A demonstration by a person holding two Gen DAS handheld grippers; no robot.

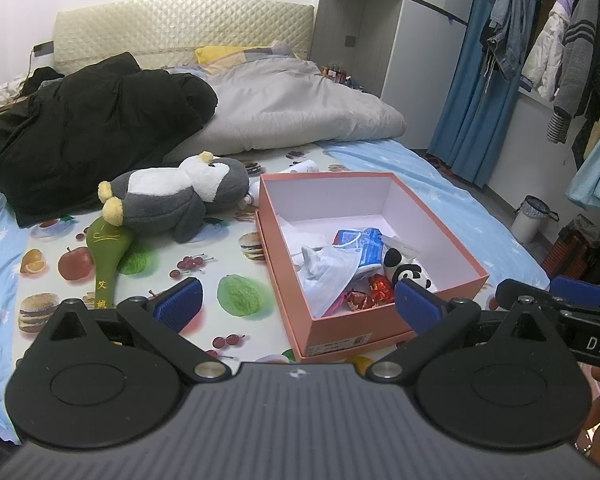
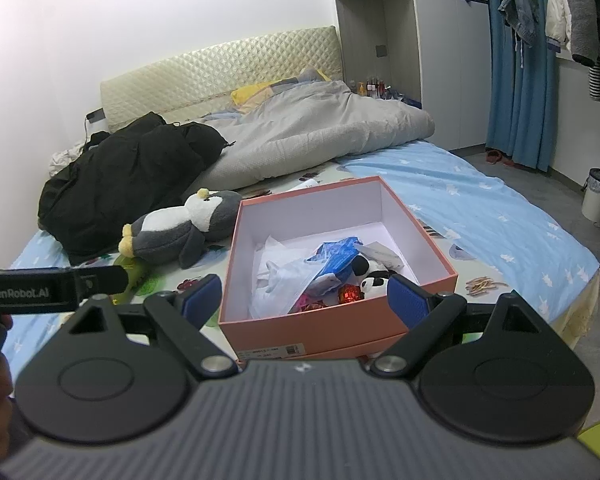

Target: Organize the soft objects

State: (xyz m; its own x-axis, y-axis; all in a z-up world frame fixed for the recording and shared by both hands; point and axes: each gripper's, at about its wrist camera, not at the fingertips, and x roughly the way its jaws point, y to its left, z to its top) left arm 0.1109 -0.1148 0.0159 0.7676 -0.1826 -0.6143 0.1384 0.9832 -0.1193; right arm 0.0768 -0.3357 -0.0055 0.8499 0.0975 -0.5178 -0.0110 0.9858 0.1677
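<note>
Two tongs wait over a bed with toys and a box

The left tongs (image 1: 298,306) are wide and hold nothing; the right tongs (image 2: 306,302) are wide and hold nothing too; the pink box (image 1: 440,236) sits on the bed (image 1: 420,176) with a small panda toy (image 1: 410,272) and a white bag (image 1: 332,272) inside; the gray penguin toy (image 1: 172,196) lies just left of the box, partly on a green paddle (image 1: 108,256).

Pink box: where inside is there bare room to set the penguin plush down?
The pink box has bare floor along its far wall and far-left corner. Its near half is crowded with white cloth, a blue packet and a panda toy. The penguin plush lies outside, left.
</note>
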